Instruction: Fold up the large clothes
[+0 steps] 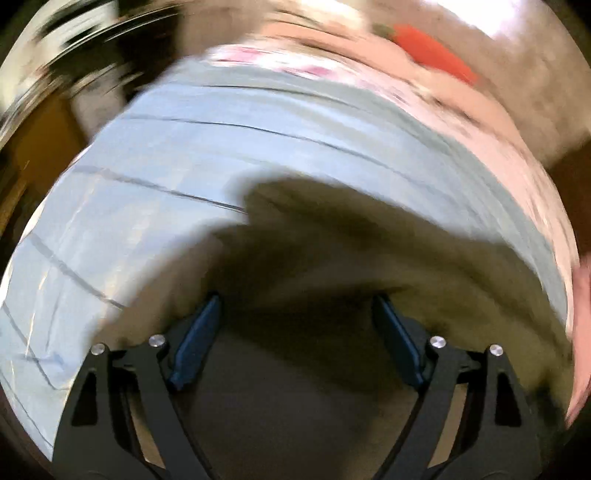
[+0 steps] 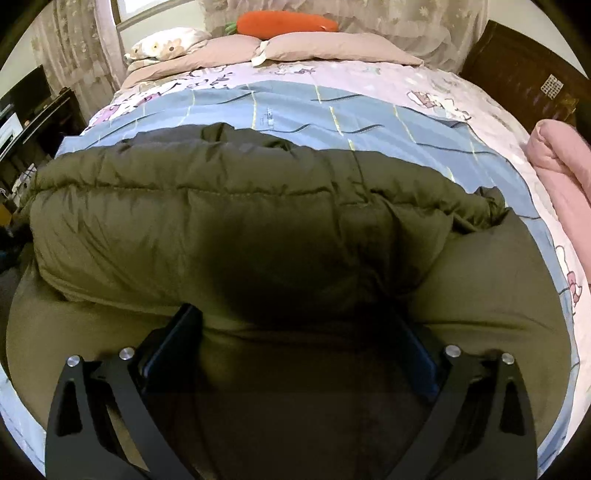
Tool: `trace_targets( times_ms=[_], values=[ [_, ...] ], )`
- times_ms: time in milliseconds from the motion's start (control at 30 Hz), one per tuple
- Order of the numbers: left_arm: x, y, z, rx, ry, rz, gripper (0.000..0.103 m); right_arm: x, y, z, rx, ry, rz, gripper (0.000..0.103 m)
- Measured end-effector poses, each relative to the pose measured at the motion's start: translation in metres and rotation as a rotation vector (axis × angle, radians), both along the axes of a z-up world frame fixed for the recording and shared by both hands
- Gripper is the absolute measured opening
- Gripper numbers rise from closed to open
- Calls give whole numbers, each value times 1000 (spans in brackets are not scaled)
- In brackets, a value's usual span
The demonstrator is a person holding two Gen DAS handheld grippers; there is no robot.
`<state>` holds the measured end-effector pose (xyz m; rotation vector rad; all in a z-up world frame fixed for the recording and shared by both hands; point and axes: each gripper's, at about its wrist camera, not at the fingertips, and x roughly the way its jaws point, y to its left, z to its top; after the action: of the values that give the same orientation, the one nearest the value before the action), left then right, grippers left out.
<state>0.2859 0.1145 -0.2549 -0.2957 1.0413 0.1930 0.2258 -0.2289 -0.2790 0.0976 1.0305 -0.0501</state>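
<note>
An olive-green padded jacket (image 2: 221,221) lies on a blue checked sheet (image 2: 295,110) on the bed, one part folded over the rest. My right gripper (image 2: 295,314) is open, its fingers spread wide and pressed against the jacket's near edge. In the blurred left wrist view, the jacket (image 1: 369,240) fills the lower middle. My left gripper (image 1: 295,306) is open just above it, with nothing between its blue pads (image 1: 195,343).
The bed has a pink cartoon-print cover (image 2: 461,99), pillows (image 2: 332,48) and an orange carrot plush (image 2: 288,22) at the far end. A pink blanket (image 2: 561,166) lies at the right. Dark furniture (image 2: 33,110) stands at the left.
</note>
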Motion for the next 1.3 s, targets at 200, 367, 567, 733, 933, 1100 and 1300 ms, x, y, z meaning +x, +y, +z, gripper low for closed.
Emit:
trace_targets(
  times_ms=[200, 367, 567, 733, 933, 1100, 1300],
  values=[
    [-26, 91, -14, -59, 75, 305, 74, -5, 0, 16, 3, -21, -32, 97],
    [-62, 100, 5, -245, 98, 305, 76, -18, 42, 81, 66, -178, 146, 94],
    [-70, 67, 17, -29, 115, 125, 87, 13, 156, 116, 151, -118, 407, 94],
    [-77, 99, -25, -219, 232, 167, 89, 93, 289, 107, -83, 4, 613, 94],
    [-78, 97, -30, -163, 240, 107, 95, 120, 370, 61, -289, 218, 766, 80],
    [-82, 109, -38, -228, 254, 111, 96, 114, 376, 35, -341, 308, 787, 9],
    [-83, 109, -36, -232, 228, 118, 101, 141, 348, 74, -139, 42, 520, 7]
  ],
)
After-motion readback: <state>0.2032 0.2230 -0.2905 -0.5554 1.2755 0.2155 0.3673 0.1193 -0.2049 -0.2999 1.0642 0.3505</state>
